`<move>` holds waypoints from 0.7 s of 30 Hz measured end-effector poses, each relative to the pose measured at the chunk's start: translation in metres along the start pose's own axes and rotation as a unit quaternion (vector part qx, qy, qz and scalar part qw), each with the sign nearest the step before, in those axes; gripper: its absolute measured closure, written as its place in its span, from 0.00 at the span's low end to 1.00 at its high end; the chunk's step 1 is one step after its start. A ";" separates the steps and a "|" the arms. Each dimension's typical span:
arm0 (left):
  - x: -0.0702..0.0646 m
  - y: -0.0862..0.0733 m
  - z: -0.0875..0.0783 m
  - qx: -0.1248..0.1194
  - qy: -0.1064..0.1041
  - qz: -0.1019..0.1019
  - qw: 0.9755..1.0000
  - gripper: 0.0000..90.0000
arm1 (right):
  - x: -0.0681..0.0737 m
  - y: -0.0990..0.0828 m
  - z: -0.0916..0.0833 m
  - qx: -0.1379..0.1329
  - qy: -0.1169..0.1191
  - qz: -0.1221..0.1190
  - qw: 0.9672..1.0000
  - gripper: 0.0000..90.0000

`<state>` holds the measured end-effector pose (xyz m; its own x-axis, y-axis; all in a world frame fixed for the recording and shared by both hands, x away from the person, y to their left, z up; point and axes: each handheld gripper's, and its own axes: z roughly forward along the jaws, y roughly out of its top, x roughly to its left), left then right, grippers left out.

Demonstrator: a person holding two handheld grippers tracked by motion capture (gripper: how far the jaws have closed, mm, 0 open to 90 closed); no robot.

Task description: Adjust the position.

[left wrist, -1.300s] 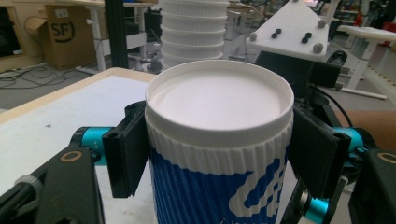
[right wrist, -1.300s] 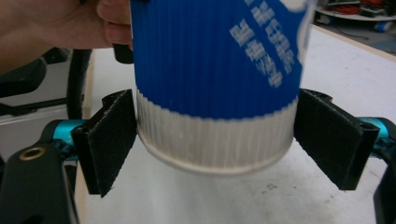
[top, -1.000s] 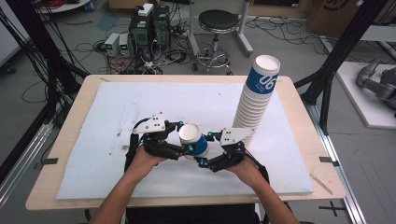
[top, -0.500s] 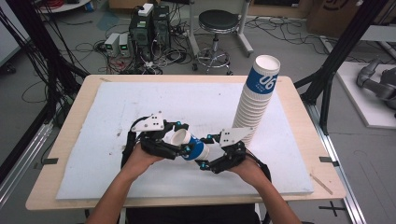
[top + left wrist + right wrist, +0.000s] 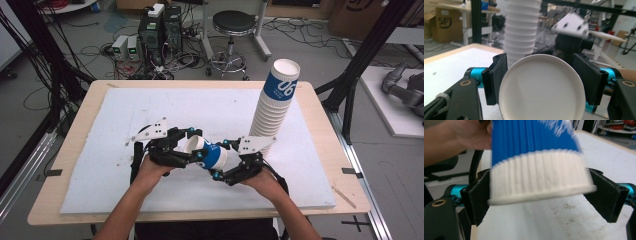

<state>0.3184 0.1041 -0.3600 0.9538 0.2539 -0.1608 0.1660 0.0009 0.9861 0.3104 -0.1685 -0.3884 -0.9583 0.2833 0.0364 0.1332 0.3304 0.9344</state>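
Jaws of the left gripper (image 5: 192,150) have just been closing and now pinch the base end of a blue-and-white paper cup (image 5: 209,155), while the jaws of the right gripper (image 5: 226,161) clamp the same cup near its rolled rim. The cup lies on its side in the air, held between the two grippers just above the white foam board (image 5: 100,120) that covers the wooden tabletop (image 5: 320,115). In the left gripper view the cup's round white bottom (image 5: 541,87) faces the camera, with a black pad pressed against each side of it. In the right gripper view the ribbed white band and rim of the cup (image 5: 539,185) sit between the two black pads, the blue part rising above them; the picture is blurred there, and a hand (image 5: 456,137) shows at the upper left behind the cup.

Relative to the held cup, a tall stack of paper cups (image 5: 274,105) stands upright on the foam board, close by on the far right, just beyond the right gripper's grey three-cornered plate (image 5: 257,144). Its topmost cup shows a blue band with white numerals. The same stack (image 5: 521,32) rises right behind the held cup in the left gripper view. Both forearms reach in from the near edge of the tabletop, one on each side of the cup.
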 end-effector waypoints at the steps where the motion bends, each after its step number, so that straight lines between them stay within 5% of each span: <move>1: -0.002 0.001 0.002 -0.002 -0.003 0.004 1.000 0.34 | 0.000 0.000 0.000 0.000 0.000 0.000 1.000 0.15; 3: -0.004 0.001 0.004 -0.002 -0.008 0.008 1.000 0.34 | 0.002 -0.001 0.005 0.002 0.017 -0.008 1.000 0.15; 7: -0.001 -0.001 0.003 0.011 -0.017 -0.008 1.000 0.34 | 0.001 0.001 -0.001 0.004 0.014 -0.022 1.000 0.22; 9: 0.001 -0.004 0.004 0.036 -0.019 -0.012 0.999 0.33 | -0.001 0.002 -0.005 0.020 0.009 -0.038 0.999 0.23; 11: 0.000 -0.005 0.006 0.063 0.002 -0.003 0.998 0.23 | -0.002 0.003 -0.005 0.039 0.001 -0.055 0.998 0.23; 14: 0.001 -0.006 0.006 0.090 0.005 0.004 0.996 0.18 | -0.005 0.003 -0.006 0.062 0.001 -0.056 0.997 0.24; 19: 0.000 -0.010 0.010 0.121 -0.030 0.009 0.992 0.20 | -0.005 0.004 -0.006 0.080 0.015 -0.072 0.994 0.24; 21: 0.000 -0.012 0.012 0.127 -0.048 0.015 0.991 0.29 | -0.002 0.005 -0.008 0.084 0.025 -0.055 0.995 0.24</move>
<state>0.3191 0.0928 -0.3727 0.9765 0.1567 -0.1476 0.1841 -0.2523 0.9500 0.3109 -0.1747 -0.3812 -0.9801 0.1941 -0.0417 0.0632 0.5043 0.8612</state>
